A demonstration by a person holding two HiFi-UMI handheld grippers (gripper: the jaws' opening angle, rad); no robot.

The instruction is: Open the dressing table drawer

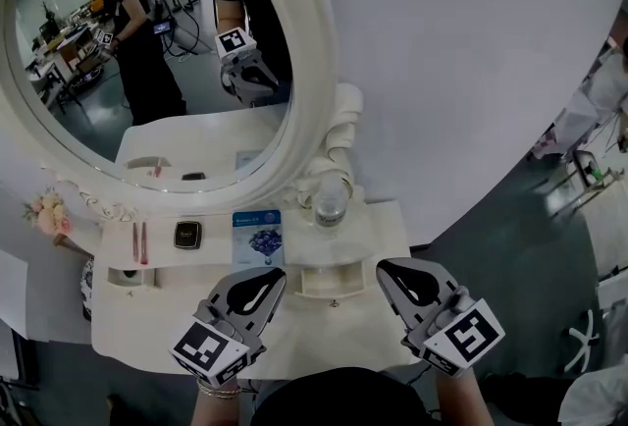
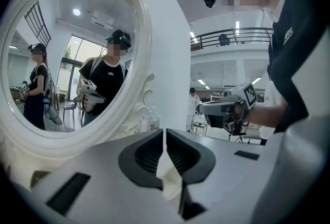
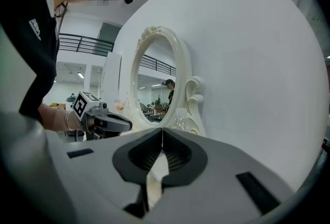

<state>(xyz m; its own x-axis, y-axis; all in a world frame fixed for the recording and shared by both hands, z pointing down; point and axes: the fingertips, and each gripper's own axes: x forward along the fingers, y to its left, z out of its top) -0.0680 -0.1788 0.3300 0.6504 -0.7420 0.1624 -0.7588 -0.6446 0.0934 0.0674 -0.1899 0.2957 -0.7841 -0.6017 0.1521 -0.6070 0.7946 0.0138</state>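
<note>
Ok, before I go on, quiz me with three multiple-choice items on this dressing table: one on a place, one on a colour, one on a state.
1. Where does the blue packet lie?
A. Between the dark square case and the glass bottle
B. Inside a drawer
C. On the floor

2. What colour are the flowers beside the mirror frame?
A. Blue
B. Pink
C. Yellow

3. How is the right gripper?
A. Wide open
B. Clamped on a drawer knob
C. Shut, nothing held

Answers: 1 A, the head view shows it on the shelf between those two; 2 B, the blooms are pale pink; 3 C, the right gripper view shows its jaws meeting with nothing between them.
</note>
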